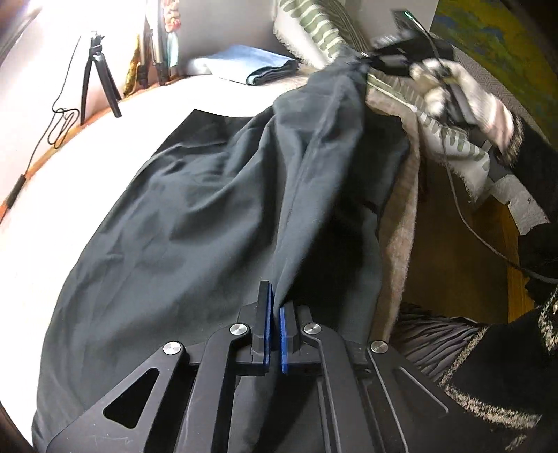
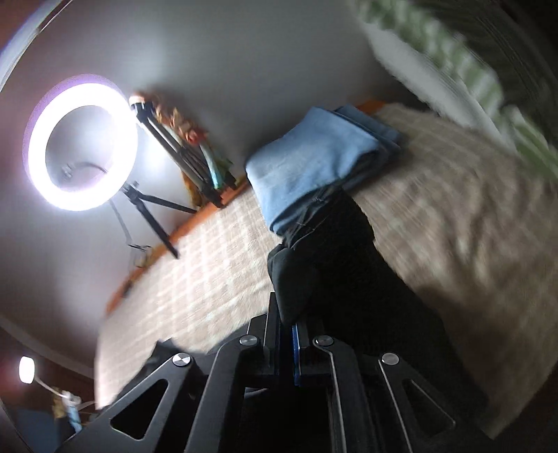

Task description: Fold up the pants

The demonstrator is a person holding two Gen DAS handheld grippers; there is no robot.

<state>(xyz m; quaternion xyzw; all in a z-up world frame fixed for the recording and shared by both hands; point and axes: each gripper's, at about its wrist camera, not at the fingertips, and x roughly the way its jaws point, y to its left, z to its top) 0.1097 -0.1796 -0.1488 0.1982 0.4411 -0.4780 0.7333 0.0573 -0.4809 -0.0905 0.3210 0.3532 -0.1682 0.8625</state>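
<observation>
L wrist view: left tongs point(image 1: 275, 315) pinch a fold of smooth, creased black pants point(image 1: 195, 216) draped over the beige woven bed point(image 1: 401, 209), far end lifted; R wrist view, blurred: right tongs point(image 2: 287, 322) clamp a bunched black corner, folded blue cloth point(image 2: 314, 160) beyond.

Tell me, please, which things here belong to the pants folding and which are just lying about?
In use:
- black pants
- left tongs, shut on them
- right tongs, shut on them

Lying about:
- folded blue cloth
- ring light
- patterned pillow
</observation>
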